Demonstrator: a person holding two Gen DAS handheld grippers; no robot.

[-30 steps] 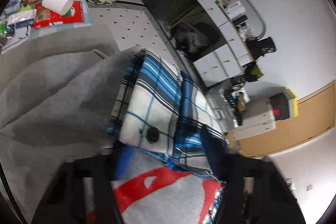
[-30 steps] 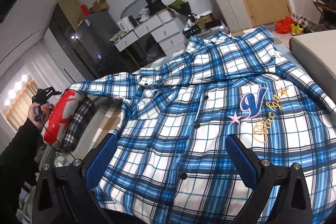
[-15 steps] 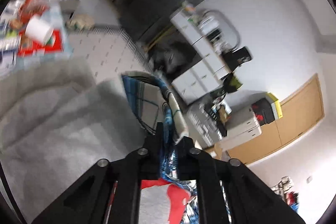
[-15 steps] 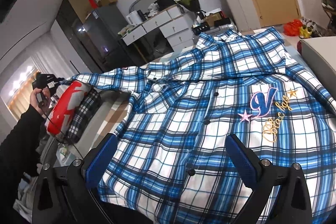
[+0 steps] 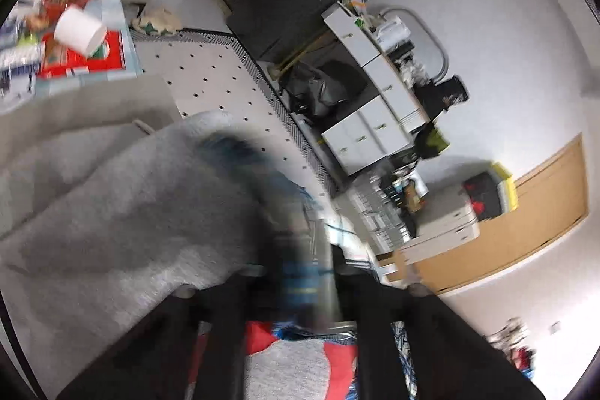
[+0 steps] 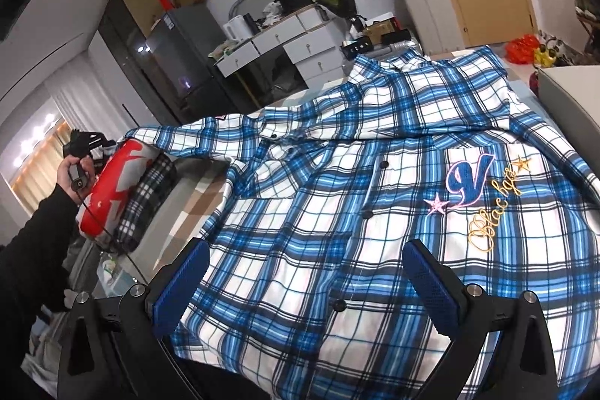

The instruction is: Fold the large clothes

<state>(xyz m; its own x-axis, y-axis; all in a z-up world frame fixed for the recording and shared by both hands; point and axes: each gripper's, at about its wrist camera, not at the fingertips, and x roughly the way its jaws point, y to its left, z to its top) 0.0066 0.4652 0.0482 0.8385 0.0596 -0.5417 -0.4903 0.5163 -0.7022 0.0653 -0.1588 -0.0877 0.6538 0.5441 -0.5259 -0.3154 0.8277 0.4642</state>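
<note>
Two grippers were in play. We held the left gripper (image 5: 300,272) at the left edge of the bed, its jaws clamped on a blurred fold of the blue-and-white plaid button-up shirt (image 6: 375,212); they had just been closing, with that cloth between them. In the right wrist view we saw the left hand (image 6: 77,171), in a black sleeve (image 6: 33,242), gripping the tool's handle beside a folded red-and-grey garment (image 6: 112,182) stacked on a folded black-and-white check garment (image 6: 150,197).

The right gripper (image 6: 311,276) hung wide, blue-padded fingers (image 6: 183,283) well apart over the shirt's lower hem, pads not visibly pressing on the cloth.

The shirt lay front up, buttoned and spread across the bed, collar toward the far edge, embroidered "V" patch (image 6: 468,182) on the chest at picture right. One sleeve ran out to the left edge, toward the left gripper.

In the left wrist view a grey fabric (image 5: 112,194) covered the near left; motion blur hid the grip detail. Behind the bed stood a white drawer unit (image 6: 285,40) and a dark fridge (image 6: 176,59).
</note>
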